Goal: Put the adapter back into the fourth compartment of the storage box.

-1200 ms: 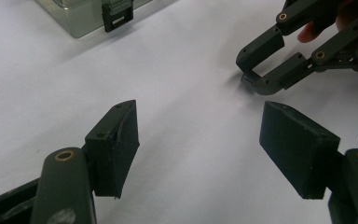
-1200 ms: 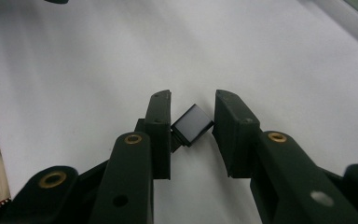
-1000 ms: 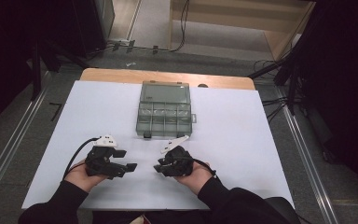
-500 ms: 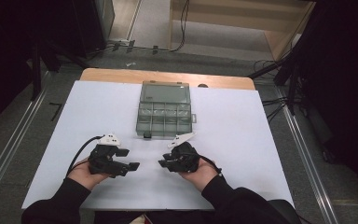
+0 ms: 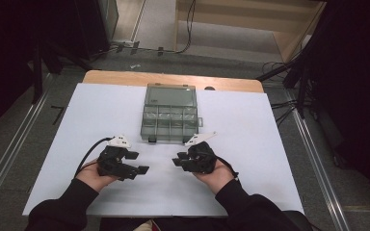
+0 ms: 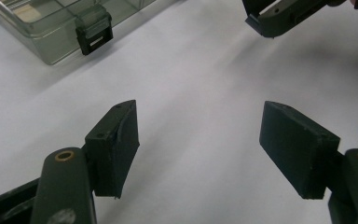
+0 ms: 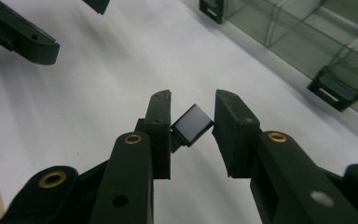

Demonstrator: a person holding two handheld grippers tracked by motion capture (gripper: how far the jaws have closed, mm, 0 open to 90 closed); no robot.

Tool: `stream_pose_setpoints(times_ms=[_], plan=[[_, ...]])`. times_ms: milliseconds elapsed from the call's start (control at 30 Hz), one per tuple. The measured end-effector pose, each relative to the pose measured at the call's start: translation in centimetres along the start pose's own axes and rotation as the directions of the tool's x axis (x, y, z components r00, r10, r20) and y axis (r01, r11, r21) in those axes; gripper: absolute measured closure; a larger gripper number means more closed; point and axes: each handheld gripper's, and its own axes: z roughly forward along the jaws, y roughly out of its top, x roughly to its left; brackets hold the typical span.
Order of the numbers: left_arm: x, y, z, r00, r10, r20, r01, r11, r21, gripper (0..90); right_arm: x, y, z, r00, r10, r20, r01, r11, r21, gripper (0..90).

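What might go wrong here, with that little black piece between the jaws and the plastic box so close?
1. The small black piece sits tilted in the right gripper, apparently caught at its corners; it could twist and drop onto the table.
2. The box has black latches on its near side. If they are shut, opening them while holding the piece may be awkward.
3. The left gripper is open and close by; the two could bump.

Small dark square block [image 7: 193, 123], glossy, tilted on a corner, pinched between the right tool's [image 7: 192, 122] jaws above the white table
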Motion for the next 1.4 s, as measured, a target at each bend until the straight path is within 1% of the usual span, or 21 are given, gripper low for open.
stream_pose_setpoints(times_ms=[67,267,400,433,533,767,1000,1233,1367,1400], plan=[[0.0,0.2,0.1,1.0,0.005,0.004,-0.005,1.0,0.004,29.0,-0.4,-0.1,-0.6,0.9998,0.017,0.01,-0.017,1.0,-0.01,66.0],[0.0,0.4,0.5,0.9998,0.013,0.013,-0.013,0.9999,0.011,29.0,-1.1,-0.1,-1.5,0.999,0.037,0.025,-0.036,0.999,-0.035,66.0],[0.0,0.4,0.5,0.9998,0.014,0.011,-0.014,0.9998,0.011,29.0,-2.0,0.0,-2.3,0.9974,0.063,0.035,-0.061,0.996,-0.061,66.0],[0.0,0.4,0.5,0.9998,0.014,0.011,-0.014,0.9998,0.011,29.0,-2.0,0.0,-2.3,0.9974,0.063,0.035,-0.061,0.996,-0.061,66.0],[0.0,0.4,0.5,0.9999,0.01,0.011,-0.01,0.9999,0.009,29.1,-2.6,0.0,-2.8,0.9961,0.078,0.042,-0.075,0.995,-0.07,66.0],[0.0,0.4,0.6,0.9998,0.014,0.011,-0.014,0.9998,0.012,29.1,-3.5,0.0,-3.4,0.9936,0.098,0.056,-0.093,0.991,-0.092,66.0],[0.0,0.4,0.5,0.9999,0.013,0.011,-0.013,0.9999,0.007,29.1,-4.2,0.0,-3.8,0.9912,0.114,0.068,-0.107,0.989,-0.1,66.0],[0.1,0.4,0.5,0.9999,0.012,0.009,-0.012,0.9999,0.009,29.1,-4.7,0.2,-4.0,0.9896,0.126,0.07,-0.118,0.987,-0.109,65.9],[0.1,0.4,0.5,1.0,0.01,0.003,-0.01,0.9999,0.01,29.1,-5.0,0.4,-4.1,0.9885,0.134,0.07,-0.126,0.985,-0.117,66.0],[0.1,0.3,0.5,0.9999,0.014,0.0,-0.014,0.9999,0.009,29.1,-5.2,0.6,-4.1,0.9882,0.136,0.071,-0.126,0.984,-0.122,66.0]])
